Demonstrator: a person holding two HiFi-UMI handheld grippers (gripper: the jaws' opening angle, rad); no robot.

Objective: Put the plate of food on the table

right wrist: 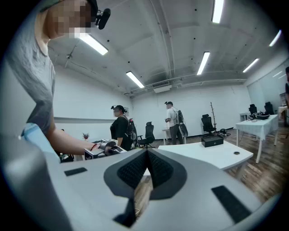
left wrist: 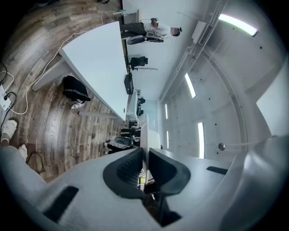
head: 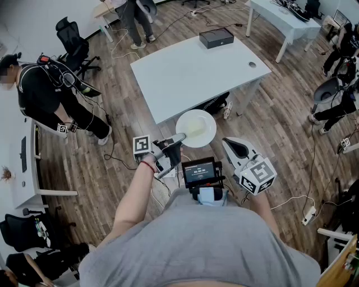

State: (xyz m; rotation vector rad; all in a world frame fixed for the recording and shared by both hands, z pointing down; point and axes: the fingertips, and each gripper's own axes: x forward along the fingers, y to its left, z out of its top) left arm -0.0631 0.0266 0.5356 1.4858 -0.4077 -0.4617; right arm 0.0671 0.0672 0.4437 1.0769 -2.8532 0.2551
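Observation:
A round white plate (head: 197, 128) with something pale on it hangs in the air just short of the near edge of the white table (head: 190, 70). My left gripper (head: 179, 138) is shut on the plate's left rim. In the left gripper view the plate (left wrist: 145, 131) shows edge-on, pinched between the dark pads of the left gripper (left wrist: 145, 155), with the table (left wrist: 97, 58) beyond it. My right gripper (head: 226, 142) is to the right of the plate, apart from it. In its own view the right gripper (right wrist: 146, 155) is shut with nothing in it.
A black box (head: 216, 37) and a small round hole (head: 252, 64) are on the table's far side. A dark bag (head: 213, 103) lies under the table. Cables (head: 120, 162) cross the wooden floor. A person (head: 50, 98) stands at left, office chairs (head: 73, 39) behind; another table (head: 283, 17) stands far right.

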